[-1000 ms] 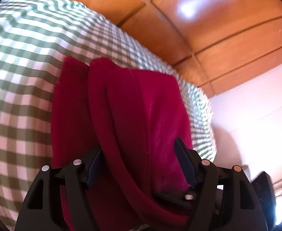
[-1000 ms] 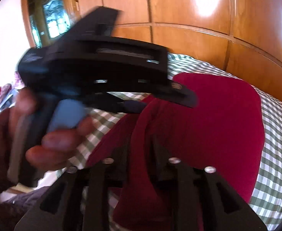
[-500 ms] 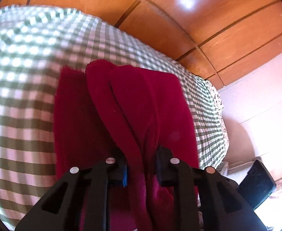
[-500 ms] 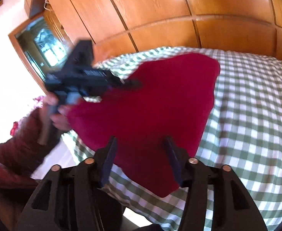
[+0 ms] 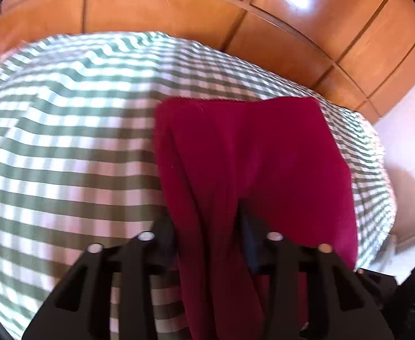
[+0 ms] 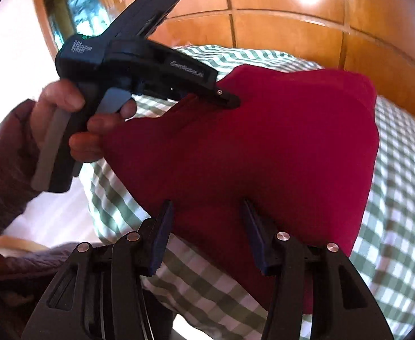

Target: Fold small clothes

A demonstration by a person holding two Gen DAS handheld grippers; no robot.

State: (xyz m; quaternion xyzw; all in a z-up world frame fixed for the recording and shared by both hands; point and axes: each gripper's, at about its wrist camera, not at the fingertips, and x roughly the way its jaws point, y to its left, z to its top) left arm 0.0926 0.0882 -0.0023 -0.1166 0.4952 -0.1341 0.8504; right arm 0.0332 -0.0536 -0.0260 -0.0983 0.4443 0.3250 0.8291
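A dark red cloth [image 5: 264,155] lies partly folded on a bed with a green and white checked cover [image 5: 66,141]. A thick fold of the cloth runs up between the fingers of my left gripper [image 5: 207,235]. Its jaws are opening, and the inner face of the right pad [image 5: 248,243] shows bare. In the right wrist view the left gripper [image 6: 230,100] sits at the cloth's [image 6: 264,147] raised far-left corner, held by a hand [image 6: 66,102]. My right gripper [image 6: 207,226] hovers open over the cloth's near edge, pressing on nothing.
Glossy wooden wardrobe panels [image 6: 292,22] rise behind the bed. A glazed door [image 6: 66,11] stands at the far left. The bed's edge [image 6: 102,187] drops to a pale floor on the left. A dark quilted sleeve [image 6: 6,155] fills the lower left.
The left jaws closed on the cloth's fold, then widened again, and that gripper swung so the cloth sits right of centre. The right gripper pulled back, then came close to the cloth again.
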